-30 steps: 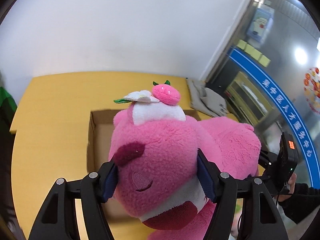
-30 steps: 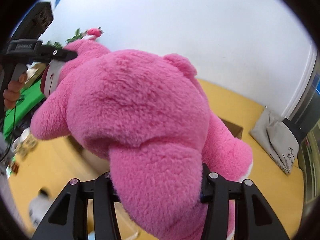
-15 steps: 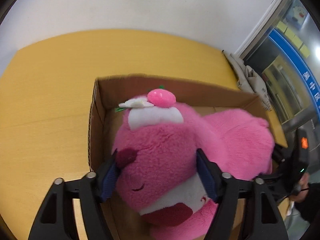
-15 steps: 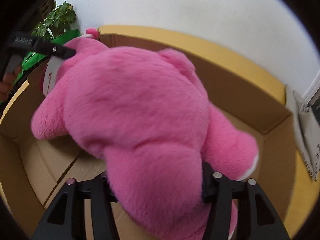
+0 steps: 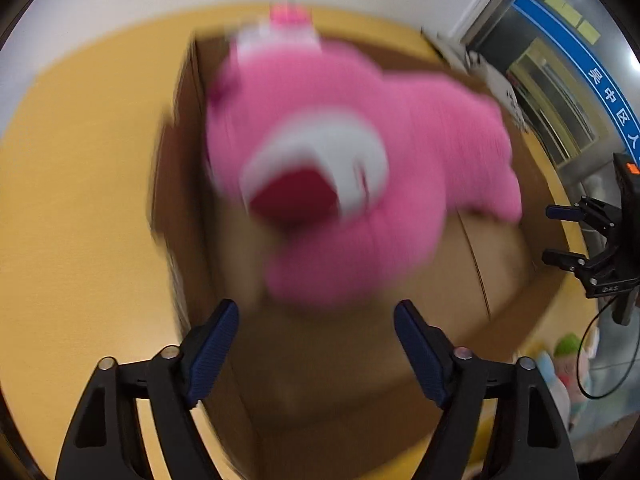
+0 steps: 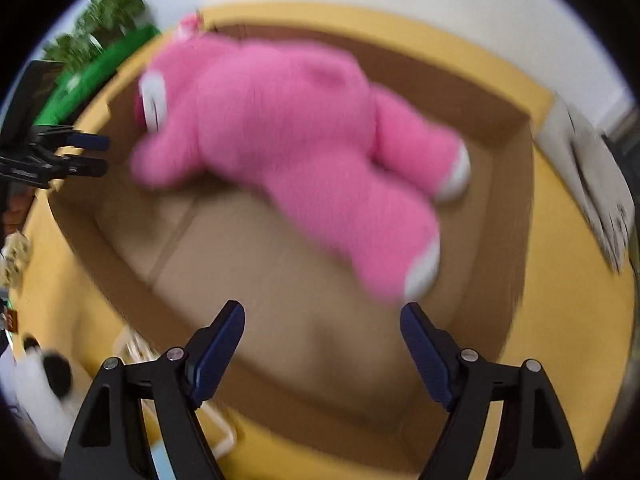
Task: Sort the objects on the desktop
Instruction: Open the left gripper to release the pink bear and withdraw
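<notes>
While both jaws have just been opening, the left hand-held gripper [image 5: 316, 322] and right hand-held gripper [image 6: 322, 322] gape empty; the pink plush bear [image 6: 288, 128] lies mid-frame in the cardboard box [image 6: 460, 84], its length slanting upper left to lower right.

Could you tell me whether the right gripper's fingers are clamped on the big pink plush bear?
No, the right gripper stands open and empty, with the big pink plush bear lying apart from it inside the brown cardboard box.
</notes>
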The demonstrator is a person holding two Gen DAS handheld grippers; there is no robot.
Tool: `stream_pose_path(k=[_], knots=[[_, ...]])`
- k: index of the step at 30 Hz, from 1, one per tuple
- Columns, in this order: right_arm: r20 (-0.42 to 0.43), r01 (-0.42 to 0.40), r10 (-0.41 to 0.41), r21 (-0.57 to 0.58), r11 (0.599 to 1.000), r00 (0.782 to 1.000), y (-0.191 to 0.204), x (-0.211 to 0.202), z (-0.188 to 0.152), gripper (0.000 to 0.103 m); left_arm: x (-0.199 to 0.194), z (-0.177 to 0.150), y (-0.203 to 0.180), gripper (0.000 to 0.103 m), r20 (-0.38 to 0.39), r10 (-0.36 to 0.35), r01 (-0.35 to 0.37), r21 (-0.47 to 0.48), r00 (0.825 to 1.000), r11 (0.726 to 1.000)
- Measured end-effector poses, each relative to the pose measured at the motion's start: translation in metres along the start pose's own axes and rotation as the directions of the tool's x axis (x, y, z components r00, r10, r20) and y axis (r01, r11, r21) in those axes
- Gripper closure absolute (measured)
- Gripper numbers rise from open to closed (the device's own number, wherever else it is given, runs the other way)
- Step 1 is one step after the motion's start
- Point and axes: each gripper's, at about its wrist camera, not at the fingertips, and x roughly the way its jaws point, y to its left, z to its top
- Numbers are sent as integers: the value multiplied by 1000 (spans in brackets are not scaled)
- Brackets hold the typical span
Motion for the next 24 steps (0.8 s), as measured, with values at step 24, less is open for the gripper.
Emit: stream_pose_path(k=[24], knots=[[383,-80,27,122,989,923,-16,-169,-80,0,-162,-106,-129,0,180,230,-193,-201,956,960]])
